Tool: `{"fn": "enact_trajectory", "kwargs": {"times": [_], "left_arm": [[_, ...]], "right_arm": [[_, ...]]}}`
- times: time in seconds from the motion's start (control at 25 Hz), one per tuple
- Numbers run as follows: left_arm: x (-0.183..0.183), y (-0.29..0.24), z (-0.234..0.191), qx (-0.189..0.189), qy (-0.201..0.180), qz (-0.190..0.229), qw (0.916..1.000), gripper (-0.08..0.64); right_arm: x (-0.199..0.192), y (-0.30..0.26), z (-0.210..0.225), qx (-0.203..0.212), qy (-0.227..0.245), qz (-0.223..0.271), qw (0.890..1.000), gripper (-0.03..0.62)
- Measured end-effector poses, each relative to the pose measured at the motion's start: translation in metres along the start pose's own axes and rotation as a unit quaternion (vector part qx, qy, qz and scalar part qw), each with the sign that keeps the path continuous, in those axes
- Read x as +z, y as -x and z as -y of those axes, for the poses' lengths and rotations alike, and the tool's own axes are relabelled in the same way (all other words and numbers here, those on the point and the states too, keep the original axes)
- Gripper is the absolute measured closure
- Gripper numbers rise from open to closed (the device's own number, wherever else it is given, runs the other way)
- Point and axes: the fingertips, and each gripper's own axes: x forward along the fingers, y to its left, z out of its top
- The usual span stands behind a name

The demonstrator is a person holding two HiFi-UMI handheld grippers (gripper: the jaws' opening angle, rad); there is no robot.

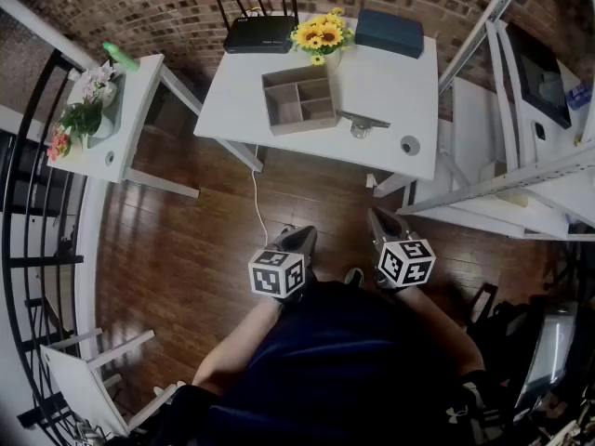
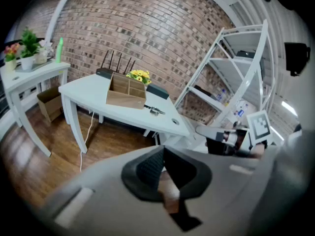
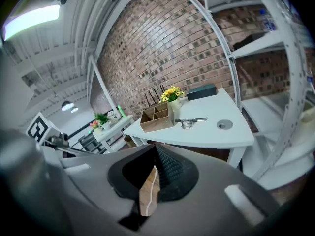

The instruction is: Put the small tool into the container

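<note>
A small metal tool (image 1: 362,121) lies on the white table (image 1: 390,82), just right of the wooden container (image 1: 298,99) with open compartments. Both grippers hang low near the person's body, well short of the table. My left gripper (image 1: 299,236) is shut with nothing in it, and so is my right gripper (image 1: 377,217). In the left gripper view the jaws (image 2: 163,151) meet at the tips, with the container (image 2: 126,91) and tool (image 2: 154,110) far ahead. The right gripper view shows its jaws (image 3: 155,149) closed too, the container (image 3: 156,117) and tool (image 3: 190,121) beyond them.
A black router (image 1: 259,33), sunflowers (image 1: 322,33) and a dark teal box (image 1: 389,32) line the table's far edge, and a round cable hole (image 1: 410,145) sits near its front right. A side table with plants (image 1: 110,110) stands left and metal shelving (image 1: 521,165) right. A white cable (image 1: 257,203) trails on the wooden floor.
</note>
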Motion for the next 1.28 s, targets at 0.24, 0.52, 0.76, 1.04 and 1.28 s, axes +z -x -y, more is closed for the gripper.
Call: {"fn": "enact_trajectory", "kwargs": {"times": [0.24, 0.52, 0.76, 1.04, 1.28], "left_arm": [[0.075, 0.001, -0.055, -0.038, -0.101, -0.003, 0.9942, 0.557], [0.118, -0.006, -0.097, -0.033, -0.171, 0.0, 0.9847, 0.553], [0.134, -0.022, -0.127, 0.012, -0.171, -0.012, 0.9851, 0.495], [0.146, -0.027, -0.128, 0.056, -0.142, -0.011, 0.9881, 0.515], [0.142, -0.036, -0.137, 0.081, -0.131, -0.002, 0.9881, 0.523]], "right_arm": [[0.045, -0.09, -0.002, -0.084, 0.214, -0.051, 0.972, 0.561], [0.065, -0.155, 0.031, -0.167, 0.479, -0.148, 0.849, 0.522], [0.068, -0.2, 0.067, -0.151, 0.546, -0.185, 0.803, 0.491], [0.054, -0.238, 0.087, -0.12, 0.637, -0.193, 0.737, 0.494], [0.049, -0.246, 0.091, -0.097, 0.665, -0.193, 0.715, 0.552]]}}
